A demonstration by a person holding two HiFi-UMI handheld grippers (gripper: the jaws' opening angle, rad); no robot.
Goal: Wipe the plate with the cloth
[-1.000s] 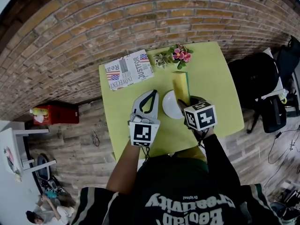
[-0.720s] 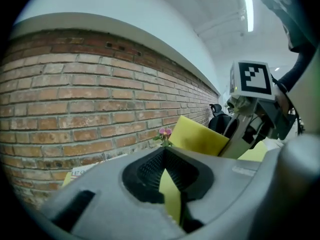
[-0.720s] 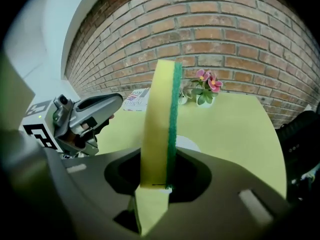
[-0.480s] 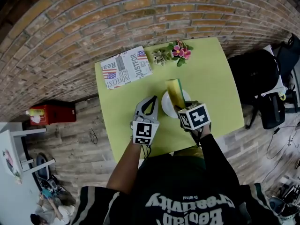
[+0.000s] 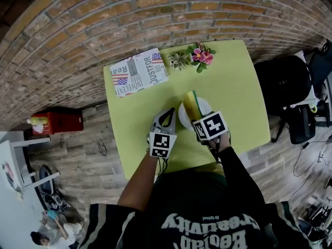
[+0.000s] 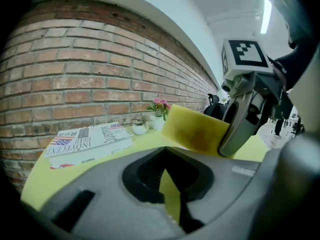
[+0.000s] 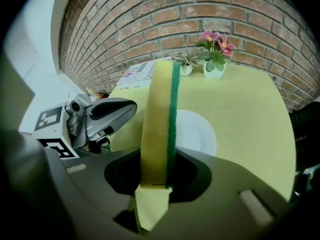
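The white plate (image 5: 183, 118) sits toward the near side of the green table (image 5: 233, 87). The yellow, green-faced cloth (image 5: 191, 104) stands on edge over it, pinched at its near end by the fingers of the right gripper (image 5: 198, 118). Wiping well likely means laying the cloth flatter and pressing it in sweeps across the dish, which nothing steadies and which could slide. The left gripper (image 5: 168, 112), fingers pressed together on nothing, hovers just beside the plate's left rim, with a newspaper (image 5: 137, 71) and potted flowers (image 5: 199, 57) along the table's far edge.
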